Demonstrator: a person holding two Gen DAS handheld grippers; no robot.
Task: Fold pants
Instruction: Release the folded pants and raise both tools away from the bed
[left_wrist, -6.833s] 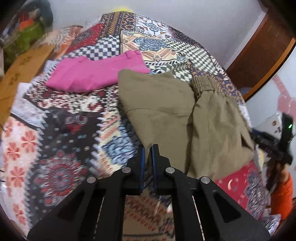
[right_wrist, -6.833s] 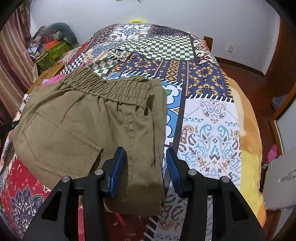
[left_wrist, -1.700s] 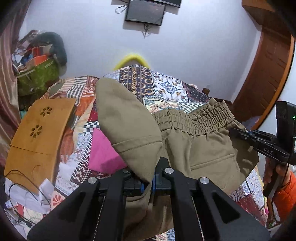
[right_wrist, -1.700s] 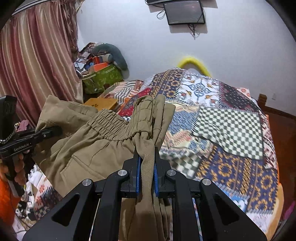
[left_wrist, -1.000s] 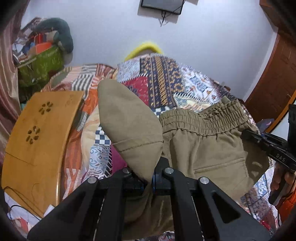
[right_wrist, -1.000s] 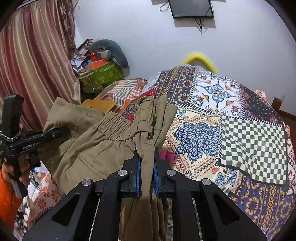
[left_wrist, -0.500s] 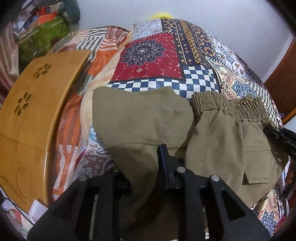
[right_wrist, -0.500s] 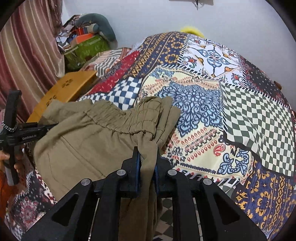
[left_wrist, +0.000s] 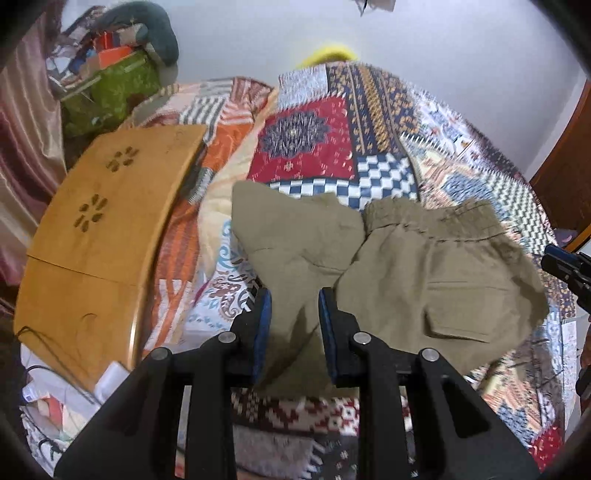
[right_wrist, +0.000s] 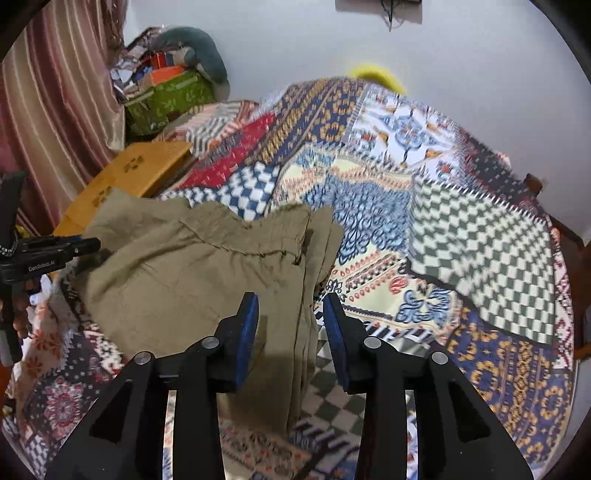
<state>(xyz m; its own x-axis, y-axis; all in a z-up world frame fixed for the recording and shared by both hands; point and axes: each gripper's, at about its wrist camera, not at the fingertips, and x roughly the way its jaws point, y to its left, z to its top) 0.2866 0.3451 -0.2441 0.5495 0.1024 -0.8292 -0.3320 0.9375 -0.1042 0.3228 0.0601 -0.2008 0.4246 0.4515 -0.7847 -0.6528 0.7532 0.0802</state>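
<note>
Beside bedspread (left_wrist: 369, 122) edge, pants (left_wrist: 424, 273) lie released.

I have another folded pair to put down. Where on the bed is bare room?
The quilt is bare to the right of the olive pants, over the green checked patch, and beyond their waistband toward the wall. The left edge is crowded: the wooden lap desk sits there, with clutter below it.
</note>
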